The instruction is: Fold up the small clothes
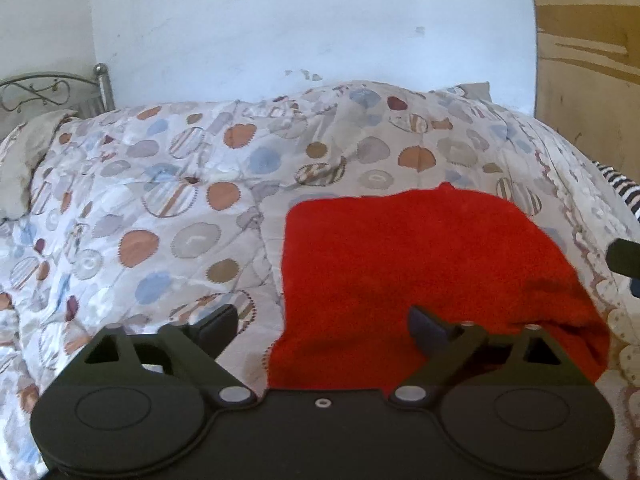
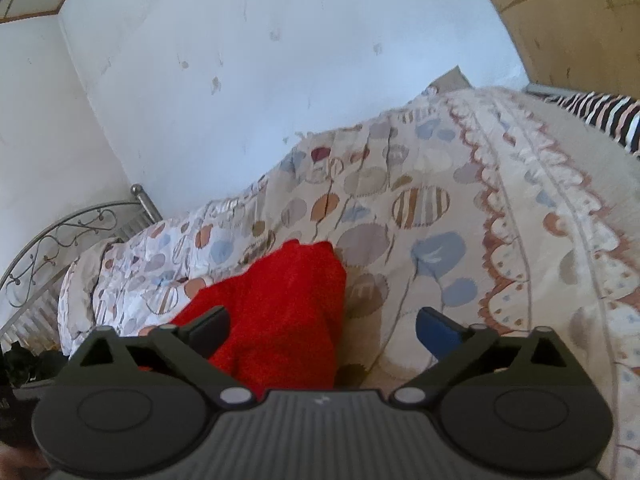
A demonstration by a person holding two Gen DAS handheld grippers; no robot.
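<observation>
A red fleecy garment lies folded flat on the patterned quilt, right of centre in the left wrist view. My left gripper stands open at the garment's near left edge, its right finger over the red cloth and its left finger over the quilt; nothing is pinched. In the right wrist view the same red garment lies low and left of centre. My right gripper is open over its near right edge, the pads apart and pressing on nothing. A dark part of the right gripper shows at the right edge.
The quilt covers a bed against a white wall. A metal headboard stands at the left. A striped cloth lies at the far right, by a wooden panel.
</observation>
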